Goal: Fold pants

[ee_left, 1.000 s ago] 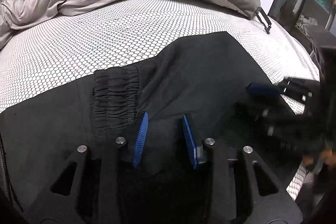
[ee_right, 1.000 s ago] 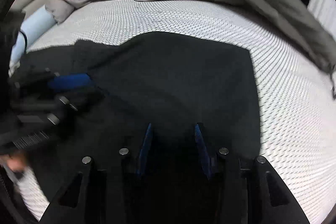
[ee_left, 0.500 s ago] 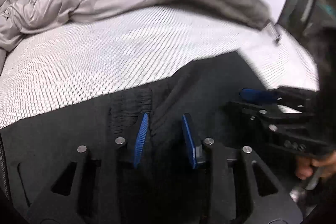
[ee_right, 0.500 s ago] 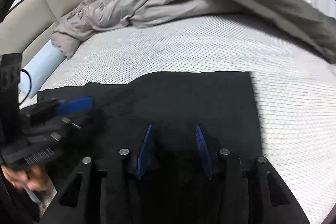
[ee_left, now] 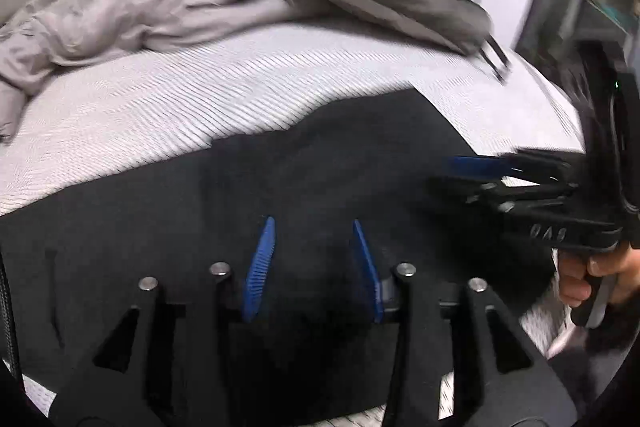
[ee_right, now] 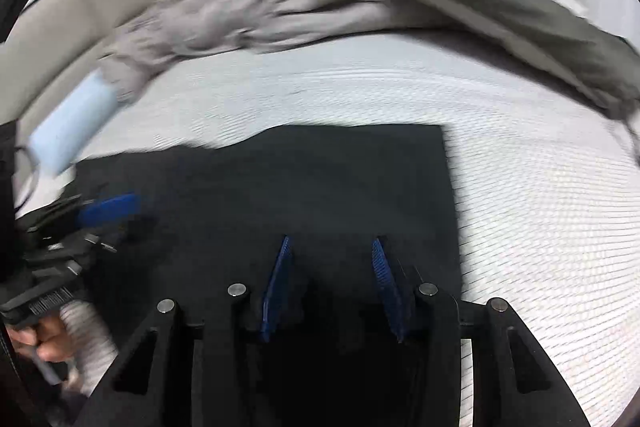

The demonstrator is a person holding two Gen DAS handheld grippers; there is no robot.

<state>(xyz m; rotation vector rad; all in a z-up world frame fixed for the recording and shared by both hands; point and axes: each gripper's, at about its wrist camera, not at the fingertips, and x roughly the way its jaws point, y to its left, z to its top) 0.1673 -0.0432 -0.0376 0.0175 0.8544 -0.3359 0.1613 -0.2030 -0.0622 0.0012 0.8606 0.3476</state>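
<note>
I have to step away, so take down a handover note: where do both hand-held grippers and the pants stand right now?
Left hand-held gripper: jaws apart, just been opening; black cloth lies under them, none visibly pinched.
Right hand-held gripper: jaws apart over the pants, no pinch visible.
Pants: black, flat on the white mattress, one edge straight.
Done: seemingly a first fold.
Left: probably another fold.
</note>
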